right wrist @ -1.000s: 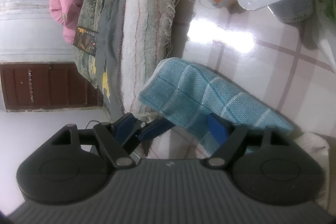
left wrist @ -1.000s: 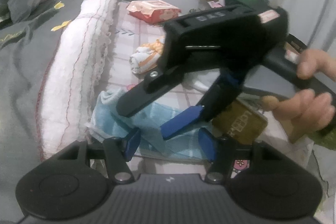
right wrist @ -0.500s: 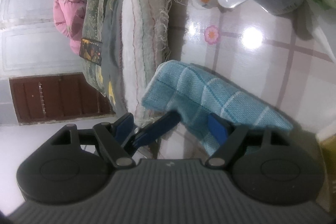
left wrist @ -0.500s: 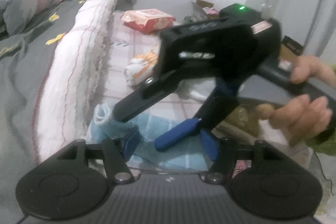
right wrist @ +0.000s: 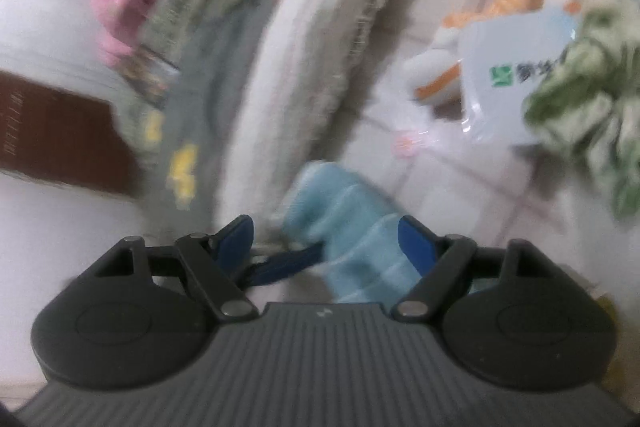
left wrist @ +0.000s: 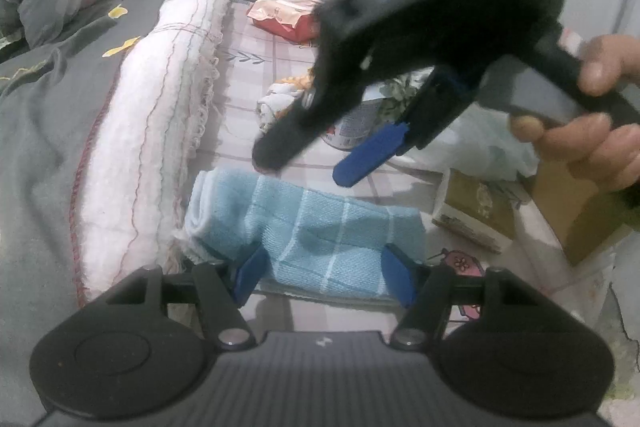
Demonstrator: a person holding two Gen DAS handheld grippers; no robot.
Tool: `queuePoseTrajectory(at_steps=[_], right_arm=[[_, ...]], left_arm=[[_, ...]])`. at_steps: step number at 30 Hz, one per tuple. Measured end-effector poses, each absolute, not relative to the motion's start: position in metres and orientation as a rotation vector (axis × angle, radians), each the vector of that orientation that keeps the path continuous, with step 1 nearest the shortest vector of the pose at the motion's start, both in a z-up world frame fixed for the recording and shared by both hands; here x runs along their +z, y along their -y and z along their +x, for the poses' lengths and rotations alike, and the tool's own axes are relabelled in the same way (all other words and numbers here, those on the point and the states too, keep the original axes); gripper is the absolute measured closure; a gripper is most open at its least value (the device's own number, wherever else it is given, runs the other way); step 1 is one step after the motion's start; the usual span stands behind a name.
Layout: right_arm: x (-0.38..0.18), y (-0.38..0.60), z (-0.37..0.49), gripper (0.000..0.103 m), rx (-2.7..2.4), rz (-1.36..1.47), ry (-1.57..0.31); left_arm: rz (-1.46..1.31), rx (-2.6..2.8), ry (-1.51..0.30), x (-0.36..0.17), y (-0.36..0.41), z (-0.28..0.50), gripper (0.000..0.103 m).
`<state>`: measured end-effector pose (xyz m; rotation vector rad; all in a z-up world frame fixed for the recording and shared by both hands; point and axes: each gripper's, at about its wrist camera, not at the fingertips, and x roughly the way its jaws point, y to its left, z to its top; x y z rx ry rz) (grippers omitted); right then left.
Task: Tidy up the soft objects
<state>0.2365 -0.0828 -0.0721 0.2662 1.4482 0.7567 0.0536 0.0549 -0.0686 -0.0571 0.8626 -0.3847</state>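
Brown cardboard box (left wrist: 476, 207), contents unseen

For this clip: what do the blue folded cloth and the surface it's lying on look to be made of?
Blue folded cloth: looks like woven terry or cotton towelling, matte, with a visible ribbed weave and pale check lines. Surface under it: probably a smooth vinyl or plastic sheet, glossy, printed with a pink check and small flowers; its exact material can't be confirmed.
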Motion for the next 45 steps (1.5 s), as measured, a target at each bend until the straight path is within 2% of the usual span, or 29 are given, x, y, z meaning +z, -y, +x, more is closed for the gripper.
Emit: queuePoseTrajectory(at_steps=[6, 12, 19, 21, 23, 26, 33, 40, 45], right_arm=[[-0.089, 0.069, 0.234, 0.035, 0.73, 0.135, -1.491], [-0.088, 0.064, 0.231, 0.04, 0.751, 0.136, -1.518], [-0.09, 0.063, 0.219, 0.054, 0.776, 0.135, -1.524], [-0.09, 0.062, 0.216, 0.059, 0.771, 0.135, -1.52], [-0.09, 0.061, 0.212, 0.069, 0.76, 0.125, -1.509], [-0.089, 0.063, 0.208, 0.077, 0.749, 0.148, -1.499], [-0.066, 0.07, 0.194, 0.082, 0.773, 0.172, -1.431], [-0.017, 0.095, 0.176, 0.084, 0.812, 0.216, -1.285], [0.024, 0.141, 0.159, 0.085, 0.776, 0.261, -1.152]], left_arm=[[-0.021, -0.375, -0.852, -0.07, -0.049, 0.049, 0.037], [0.031, -0.36, -0.837, -0.072, -0.043, 0.047, 0.037], [0.039, -0.342, -0.831, -0.074, -0.041, 0.047, 0.037], [0.041, -0.335, -0.828, -0.073, -0.04, 0.047, 0.039], [0.03, -0.332, -0.828, -0.072, -0.041, 0.048, 0.045], [0.015, -0.337, -0.821, -0.067, -0.043, 0.047, 0.051], [0.01, -0.342, -0.765, -0.047, -0.047, 0.035, 0.053], [0.035, -0.367, -0.651, -0.002, -0.036, 0.023, 0.053], [0.1, -0.455, -0.558, 0.03, 0.0, 0.023, 0.055]])
